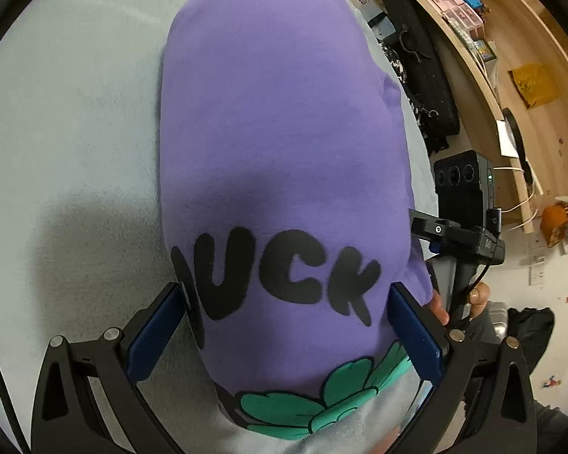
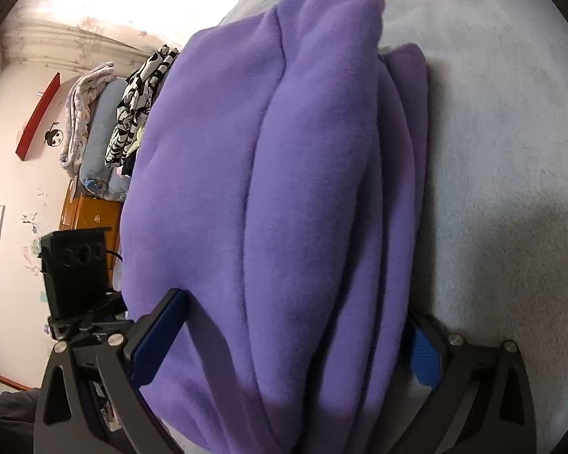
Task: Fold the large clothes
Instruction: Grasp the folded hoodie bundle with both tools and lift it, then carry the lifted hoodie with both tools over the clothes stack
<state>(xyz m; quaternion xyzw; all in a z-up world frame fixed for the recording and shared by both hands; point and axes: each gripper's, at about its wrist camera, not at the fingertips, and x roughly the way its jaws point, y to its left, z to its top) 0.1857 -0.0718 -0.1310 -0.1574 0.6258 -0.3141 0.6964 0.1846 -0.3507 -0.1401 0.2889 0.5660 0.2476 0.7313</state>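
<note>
My left gripper (image 1: 287, 325) and right gripper (image 2: 295, 340) each straddle the folded purple sweatshirt (image 1: 276, 132), jaws wide, its length running straight ahead on the bed (image 1: 75, 113)

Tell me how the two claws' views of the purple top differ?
The left claw straddles the purple top at its printed face, with black letters and a green flower. The right claw straddles its plain side, showing stacked folds and no print. Both claws are spread wide around the bundle on the pale bedcover.
</note>
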